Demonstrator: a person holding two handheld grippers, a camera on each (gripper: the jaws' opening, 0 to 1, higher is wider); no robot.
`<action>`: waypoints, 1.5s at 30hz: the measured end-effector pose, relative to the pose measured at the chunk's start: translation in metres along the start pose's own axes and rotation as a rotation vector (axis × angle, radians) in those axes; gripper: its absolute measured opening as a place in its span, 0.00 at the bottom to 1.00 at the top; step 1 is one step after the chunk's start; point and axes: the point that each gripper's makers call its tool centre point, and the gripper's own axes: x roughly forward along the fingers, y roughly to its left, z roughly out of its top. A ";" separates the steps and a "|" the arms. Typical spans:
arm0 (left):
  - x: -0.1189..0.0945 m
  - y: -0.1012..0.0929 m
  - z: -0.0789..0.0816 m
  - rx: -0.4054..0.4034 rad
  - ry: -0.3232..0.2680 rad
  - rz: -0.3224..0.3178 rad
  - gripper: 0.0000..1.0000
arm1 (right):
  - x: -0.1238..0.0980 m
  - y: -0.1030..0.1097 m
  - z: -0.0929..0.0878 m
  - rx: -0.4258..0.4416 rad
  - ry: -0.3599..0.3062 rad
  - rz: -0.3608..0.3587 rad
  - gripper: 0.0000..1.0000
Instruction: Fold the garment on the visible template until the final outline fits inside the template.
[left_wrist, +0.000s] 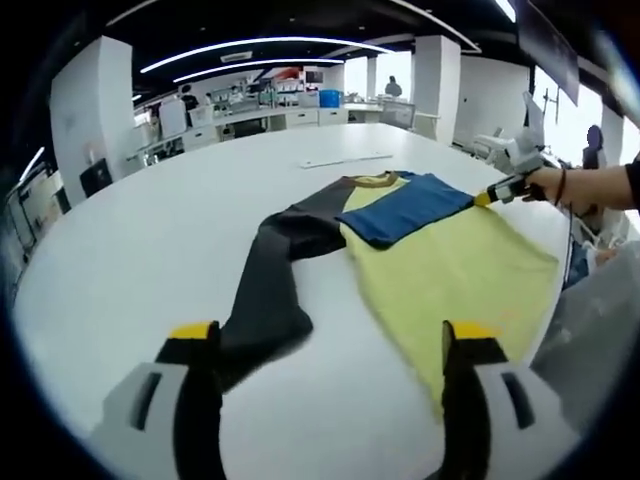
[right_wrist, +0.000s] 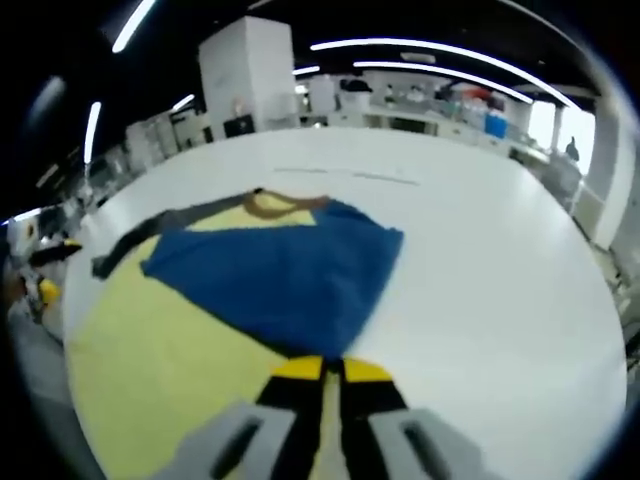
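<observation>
White table (left_wrist: 150, 230) in a bright lab: white pillars (right_wrist: 245, 65), ceiling light strips (left_wrist: 260, 45), benches.

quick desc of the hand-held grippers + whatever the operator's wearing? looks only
The left hand-held gripper has grey jaw bodies with black inner faces and yellow tips. The right hand-held gripper matches: grey bodies, black fingers, yellow tips; seen from the left gripper view, it has a pale grey-white upper housing. The person's hand holding it wears a dark wristband, with a dark sleeve further up the arm.

Soft matt cloth garment (left_wrist: 420, 250) lies on a smooth, faintly glossy white table (left_wrist: 150, 240).
</observation>
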 end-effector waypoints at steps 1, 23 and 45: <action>0.001 0.003 -0.001 -0.002 0.006 0.001 0.87 | 0.000 0.000 0.000 0.001 0.001 -0.001 0.00; -0.005 0.065 -0.031 -0.147 0.036 0.167 0.65 | -0.042 0.025 0.031 0.124 -0.148 0.092 0.79; 0.005 0.094 -0.063 -0.219 0.100 0.214 0.21 | -0.094 0.051 0.025 0.062 -0.184 0.159 0.87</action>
